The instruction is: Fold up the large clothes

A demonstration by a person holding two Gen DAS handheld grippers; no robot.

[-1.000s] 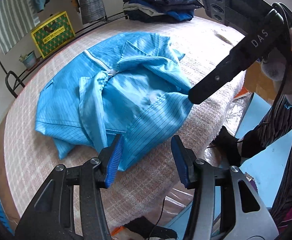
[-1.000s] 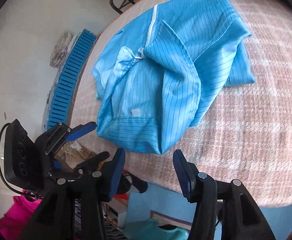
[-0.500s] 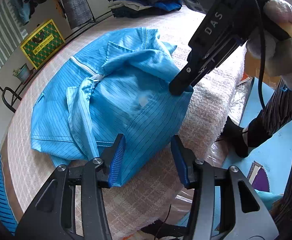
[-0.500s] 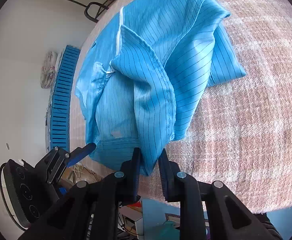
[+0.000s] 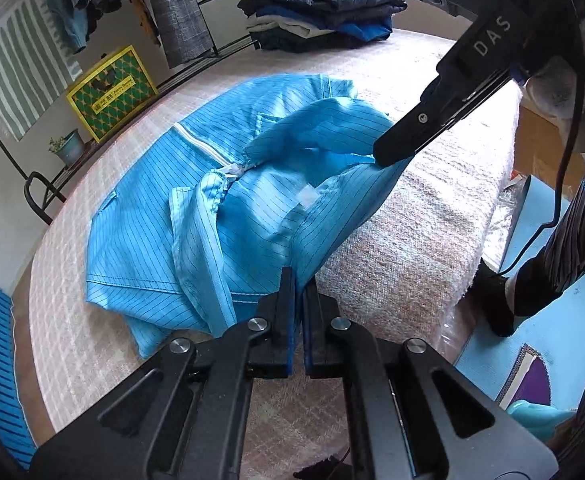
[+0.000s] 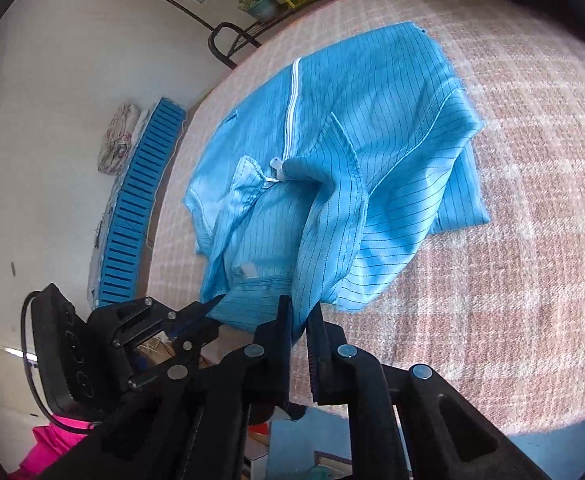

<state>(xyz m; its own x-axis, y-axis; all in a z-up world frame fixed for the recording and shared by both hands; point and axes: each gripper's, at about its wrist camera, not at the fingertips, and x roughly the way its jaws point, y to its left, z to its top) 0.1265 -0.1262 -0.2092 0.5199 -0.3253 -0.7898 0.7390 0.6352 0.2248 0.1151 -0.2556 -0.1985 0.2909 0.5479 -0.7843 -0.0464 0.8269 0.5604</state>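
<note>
Pinching the blue jacket [image 5: 228,216] hem (near edge lifted), left gripper [image 5: 298,312] and right gripper [image 6: 300,320] are both clamped.

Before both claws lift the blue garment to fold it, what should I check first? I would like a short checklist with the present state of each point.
1. Left claw shut on the blue garment: ok, cloth runs between its fingers at the near edge.
2. Right claw shut on the same garment: ok, fabric is pinched at the near edge.
3. Two grips spaced apart along the edge: ok, the left wrist view shows the right claw further along.
4. Garment lying flat: not ok, the collar and one sleeve are bunched.
5. Zipper closed: ok for the visible part.
6. Space on the bed cover for the fold: ok beside the garment; the stack of folded clothes sits far off.
</note>
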